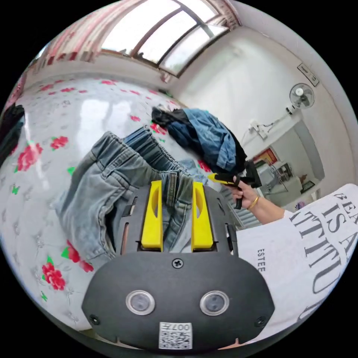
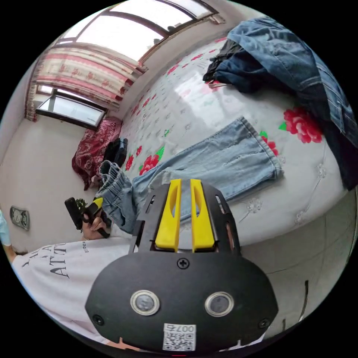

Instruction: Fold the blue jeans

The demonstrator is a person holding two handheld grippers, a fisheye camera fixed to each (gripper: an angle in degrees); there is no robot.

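Light blue jeans (image 1: 100, 179) lie on a flowered bed cover (image 1: 74, 112). My left gripper (image 1: 177, 186) is shut on their waistband, with denim bunched between the yellow jaws. In the right gripper view one leg of the jeans (image 2: 223, 160) stretches flat across the bed, and the waist end is raised at the left gripper (image 2: 95, 209), held in a hand. My right gripper (image 2: 185, 182) hovers over the near edge of that leg, its jaws almost together with nothing seen between them. A hand holds the right gripper (image 1: 223, 179) beside the jeans.
A heap of darker blue and black clothes (image 1: 209, 138) (image 2: 279, 56) sits on the bed beyond the jeans. A red cloth (image 2: 97, 145) and a black item (image 2: 117, 149) lie at the far end. The person's white shirt (image 1: 317, 242) is close by. The bed edge (image 2: 291, 223) drops to a tiled floor.
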